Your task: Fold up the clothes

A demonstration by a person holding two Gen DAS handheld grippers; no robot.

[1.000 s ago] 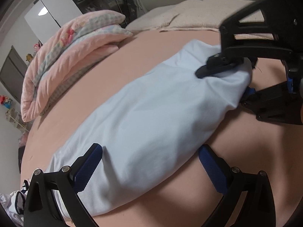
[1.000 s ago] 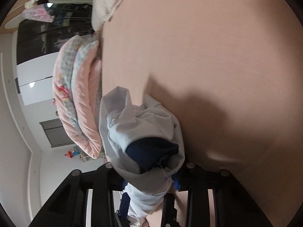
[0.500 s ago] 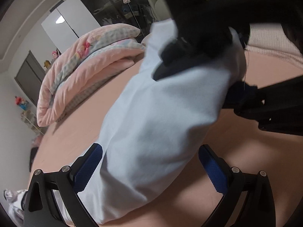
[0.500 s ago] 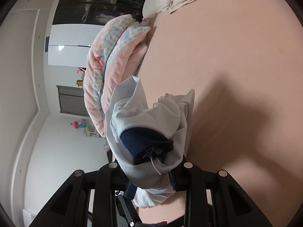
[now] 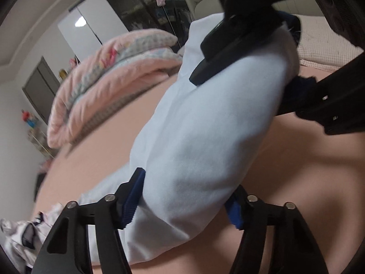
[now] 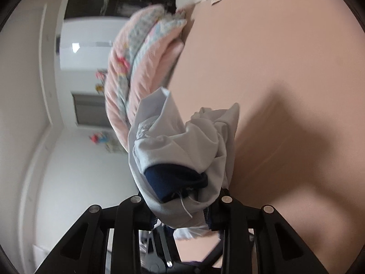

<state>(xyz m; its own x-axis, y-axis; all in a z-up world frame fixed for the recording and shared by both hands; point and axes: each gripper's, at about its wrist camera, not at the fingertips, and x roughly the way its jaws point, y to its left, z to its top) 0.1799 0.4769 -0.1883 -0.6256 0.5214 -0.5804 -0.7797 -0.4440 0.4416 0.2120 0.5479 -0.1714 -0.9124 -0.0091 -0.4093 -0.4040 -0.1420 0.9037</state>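
The pale blue garment (image 5: 205,137) hung stretched above the pink bed sheet (image 5: 285,205), one end bunched with its navy trim (image 6: 173,182) in the right gripper (image 6: 180,207), whose jaws were clamped narrow on it. The left gripper (image 5: 184,201) was closing around the lower end, pads touching the cloth. A folded pink quilt (image 5: 109,86) lay beyond.

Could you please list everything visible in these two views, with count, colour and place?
garment: one, pale blue with navy trim, lifted off the bed at one end.
bed sheet: one, peach, under everything.
quilt: one, pink with checks, folded at the bed's far edge.
pillow: one, cream, at the bed's head.
wardrobe: one, white, behind the quilt.
left hand-held gripper: black, blue pads, closing around the garment.
right hand-held gripper: black, clamped on the garment's bunched end.
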